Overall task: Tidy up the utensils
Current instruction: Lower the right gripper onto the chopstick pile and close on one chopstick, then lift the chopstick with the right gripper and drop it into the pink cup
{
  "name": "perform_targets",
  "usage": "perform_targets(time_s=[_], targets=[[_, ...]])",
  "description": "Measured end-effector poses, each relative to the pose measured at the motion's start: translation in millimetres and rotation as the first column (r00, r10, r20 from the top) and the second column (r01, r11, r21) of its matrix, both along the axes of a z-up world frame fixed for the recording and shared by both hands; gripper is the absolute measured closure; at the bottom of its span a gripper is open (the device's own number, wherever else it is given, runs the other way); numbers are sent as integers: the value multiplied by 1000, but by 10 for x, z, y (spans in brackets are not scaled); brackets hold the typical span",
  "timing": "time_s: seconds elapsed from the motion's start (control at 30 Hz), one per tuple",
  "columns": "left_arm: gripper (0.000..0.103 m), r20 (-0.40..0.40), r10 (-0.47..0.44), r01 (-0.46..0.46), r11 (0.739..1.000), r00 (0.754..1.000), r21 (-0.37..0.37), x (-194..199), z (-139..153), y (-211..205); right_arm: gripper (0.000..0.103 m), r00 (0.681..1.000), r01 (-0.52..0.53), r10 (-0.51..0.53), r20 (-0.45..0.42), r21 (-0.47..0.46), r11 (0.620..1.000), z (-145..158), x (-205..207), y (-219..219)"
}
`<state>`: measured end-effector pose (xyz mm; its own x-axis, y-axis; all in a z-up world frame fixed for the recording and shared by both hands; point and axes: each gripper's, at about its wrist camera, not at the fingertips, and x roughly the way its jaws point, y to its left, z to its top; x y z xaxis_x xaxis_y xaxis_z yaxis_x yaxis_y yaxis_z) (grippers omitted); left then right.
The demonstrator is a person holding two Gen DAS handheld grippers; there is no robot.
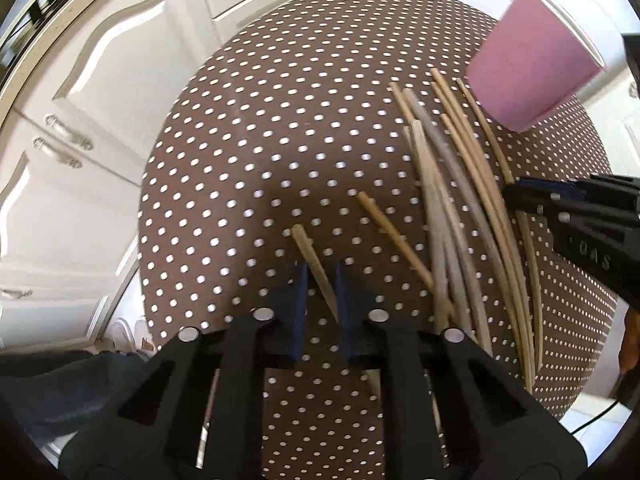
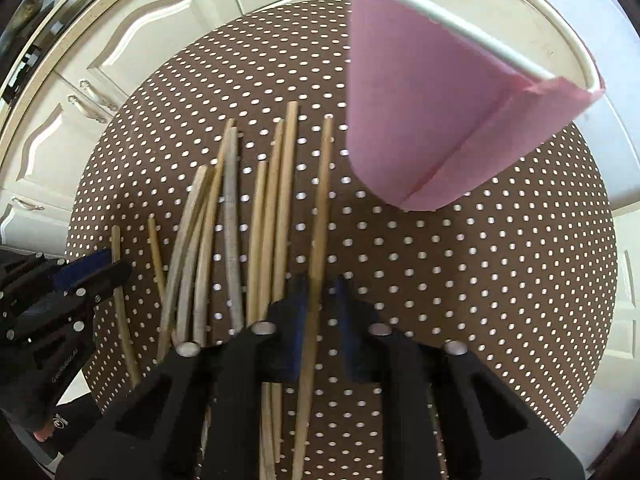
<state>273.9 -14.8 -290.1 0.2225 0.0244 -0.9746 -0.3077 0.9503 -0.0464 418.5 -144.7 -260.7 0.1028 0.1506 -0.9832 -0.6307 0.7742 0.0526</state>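
Several wooden chopsticks (image 2: 232, 216) lie side by side on a round table with a brown polka-dot cloth (image 2: 460, 272). A pink paper cup (image 2: 436, 120) stands at the far right; it also shows in the left wrist view (image 1: 532, 60). My left gripper (image 1: 322, 276) has its jaws narrowly apart around one chopstick (image 1: 314, 264), low over the cloth. My right gripper (image 2: 322, 292) has its jaws narrowly apart around the rightmost chopstick (image 2: 320, 208). Each gripper shows in the other's view: the right (image 1: 568, 208), the left (image 2: 80, 276).
White cabinet doors with metal handles (image 1: 64, 140) stand behind and to the left of the table. The table's edge drops off on all sides. Bare cloth lies left of the chopsticks in the left wrist view (image 1: 260, 120).
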Motion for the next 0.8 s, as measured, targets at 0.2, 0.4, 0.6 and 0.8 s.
perform_targets(time_s=[0.2,0.4,0.6,0.8], targets=[[97,66,-24,29,996,998,-78,102,252,-20,98,996,76,-70,-57,96,993,157,152,-182],[97,135,-46,61,992,990,-106,151,616,-19,98,994,102,-93,-63,166,981,390,167,-329],[97,184,-45,69,989,982,-129,256,853,-72,98,992,124,-114,-58,230,965,628,88,-444],[97,306,-60,114,980,950,-162,136,1343,79,98,990,128,-141,21,315,940,910,-175,-419]])
